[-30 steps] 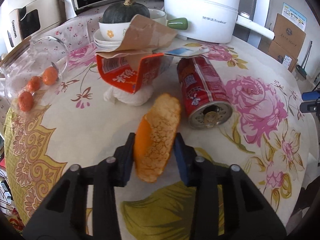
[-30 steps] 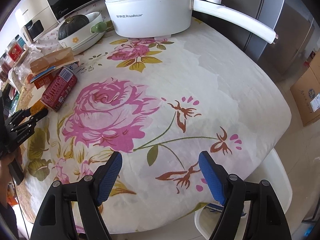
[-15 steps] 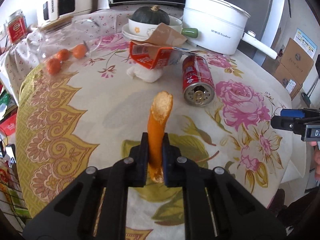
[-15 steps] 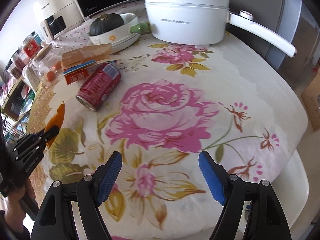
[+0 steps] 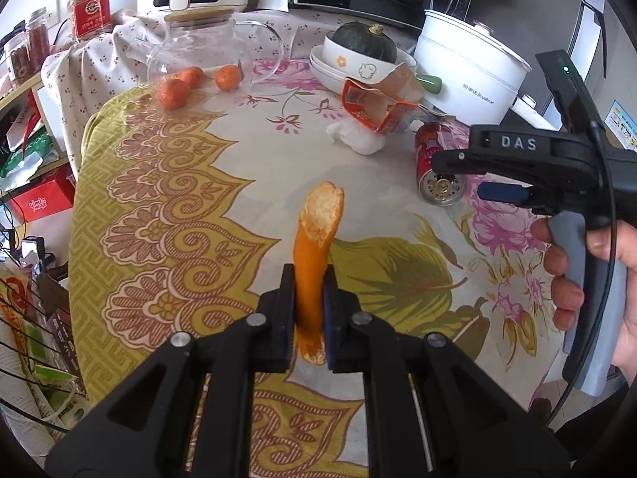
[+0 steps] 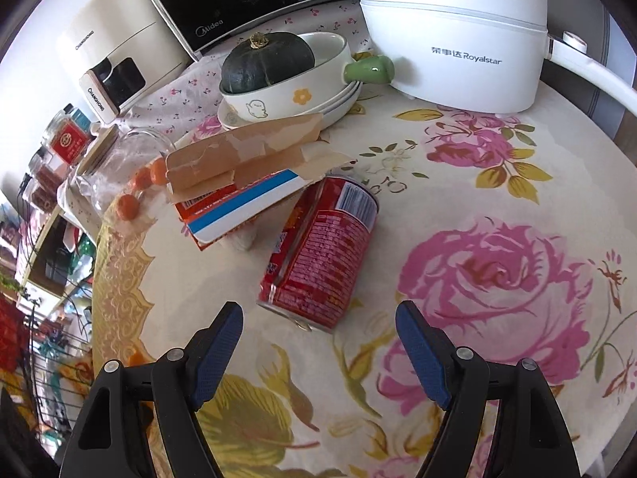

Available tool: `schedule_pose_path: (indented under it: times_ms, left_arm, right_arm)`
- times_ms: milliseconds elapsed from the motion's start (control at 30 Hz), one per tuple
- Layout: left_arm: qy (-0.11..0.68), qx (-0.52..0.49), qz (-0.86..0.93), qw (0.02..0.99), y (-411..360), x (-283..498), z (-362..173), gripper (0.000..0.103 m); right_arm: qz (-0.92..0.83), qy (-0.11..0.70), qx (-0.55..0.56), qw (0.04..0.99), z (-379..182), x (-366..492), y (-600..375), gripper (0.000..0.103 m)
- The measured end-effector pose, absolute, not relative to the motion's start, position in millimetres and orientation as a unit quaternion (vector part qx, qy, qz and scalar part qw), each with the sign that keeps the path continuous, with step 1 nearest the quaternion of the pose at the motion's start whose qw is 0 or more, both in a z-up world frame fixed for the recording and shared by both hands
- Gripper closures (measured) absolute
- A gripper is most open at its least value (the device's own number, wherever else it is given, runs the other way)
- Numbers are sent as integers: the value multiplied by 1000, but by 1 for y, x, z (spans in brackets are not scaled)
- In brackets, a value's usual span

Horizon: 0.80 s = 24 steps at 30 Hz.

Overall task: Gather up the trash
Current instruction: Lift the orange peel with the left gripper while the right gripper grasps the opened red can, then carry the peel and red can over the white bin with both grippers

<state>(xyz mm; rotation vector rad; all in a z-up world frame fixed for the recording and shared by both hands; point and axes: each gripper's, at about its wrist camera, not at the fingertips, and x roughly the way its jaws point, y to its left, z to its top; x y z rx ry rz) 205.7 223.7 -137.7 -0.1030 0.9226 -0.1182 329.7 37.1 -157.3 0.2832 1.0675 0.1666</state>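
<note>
The table (image 6: 577, 183), covered with a flowered cloth, carries a white electric pot (image 6: 458, 32) at its far edge, with a bowl holding a dark squash (image 6: 266, 61) just beside it. Nearer the middle, a torn red carton (image 6: 239, 203) is seen lying over a crumpled white tissue (image 5: 360, 139), and a red can (image 6: 322, 255) rests on its side just beside them.

A strip of orange peel (image 5: 314, 255) is held off the cloth by the left gripper (image 5: 308, 318), whose fingers are closed narrowly on the peel's lower part, the pale pith end standing up beyond the tips.

The right gripper (image 6: 318, 350) is held with its fingers spread wide and nothing between them. The can lies directly ahead of those fingers, near but apart from them, its opened end toward the gripper and its long axis running away toward the carton, tilted a little to the right. The right gripper is judged the nearer and the free one, so the can is probably to be taken by it. Since the can's length runs roughly along the fingers, a grip across its round body is called for; rolling under an uneven squeeze is the likely risk.
</note>
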Motion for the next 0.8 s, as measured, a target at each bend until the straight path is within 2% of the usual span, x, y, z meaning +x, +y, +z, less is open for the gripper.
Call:
schedule_pose_path:
  times_ms: [167, 233, 267, 300, 333, 800]
  left_arm:
    - [452, -51, -53, 889, 227, 205, -141, 90]
    - [452, -49, -52, 889, 227, 204, -140, 90]
    - [452, -45, -51, 889, 226, 204, -140, 90]
    - [452, -41, -50, 889, 225, 204, -139, 90]
    - [453, -37, -49, 889, 224, 204, -139, 90]
    - [468, -16, -48, 882, 183, 194, -114, 90]
  right_arm:
    - [67, 516, 137, 843, -173, 346, 46, 24]
    - [59, 516, 137, 843, -175, 349, 43, 29]
    - [60, 513, 139, 845, -175, 348, 41, 34]
    - [67, 514, 143, 843, -174, 348, 39, 44]
    - [73, 518, 145, 840, -174, 348, 36, 46]
    - [94, 525, 68, 843, -129, 288, -48, 48]
